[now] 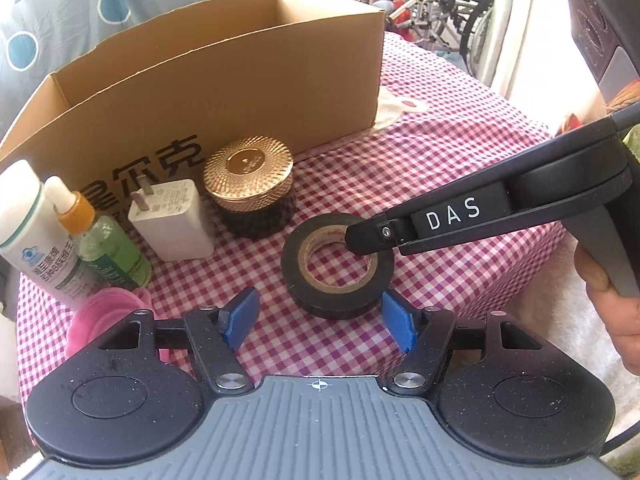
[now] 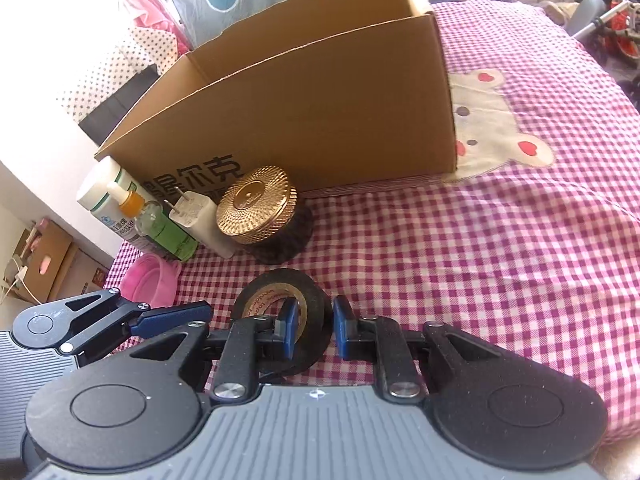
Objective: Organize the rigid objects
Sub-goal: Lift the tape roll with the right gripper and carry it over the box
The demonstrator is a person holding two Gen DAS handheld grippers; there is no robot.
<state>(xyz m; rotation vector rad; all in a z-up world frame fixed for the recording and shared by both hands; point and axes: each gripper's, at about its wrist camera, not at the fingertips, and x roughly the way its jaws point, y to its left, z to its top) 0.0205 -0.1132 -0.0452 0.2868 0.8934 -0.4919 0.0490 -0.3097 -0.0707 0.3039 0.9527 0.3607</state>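
A black tape roll (image 1: 336, 266) lies on the pink checked cloth in front of the open cardboard box (image 1: 224, 80). My right gripper (image 1: 360, 240) reaches in from the right and is shut on the roll's wall. In the right wrist view one pad (image 2: 289, 326) sits inside the hole of the tape roll (image 2: 280, 292) and the other pad presses on the outside. My left gripper (image 1: 320, 320) stands open just short of the roll, its blue pads (image 1: 240, 316) on either side of the near rim and touching nothing. One left finger (image 2: 176, 316) shows in the right wrist view.
Against the box front stand a gold-lidded jar (image 1: 250, 184), a white charger plug (image 1: 172, 220), a green bottle with an orange cap (image 1: 108, 248) and a white tube (image 1: 32, 232). A pink soft item (image 1: 108, 316) lies near the left edge. A hand (image 1: 612, 308) holds the right gripper.
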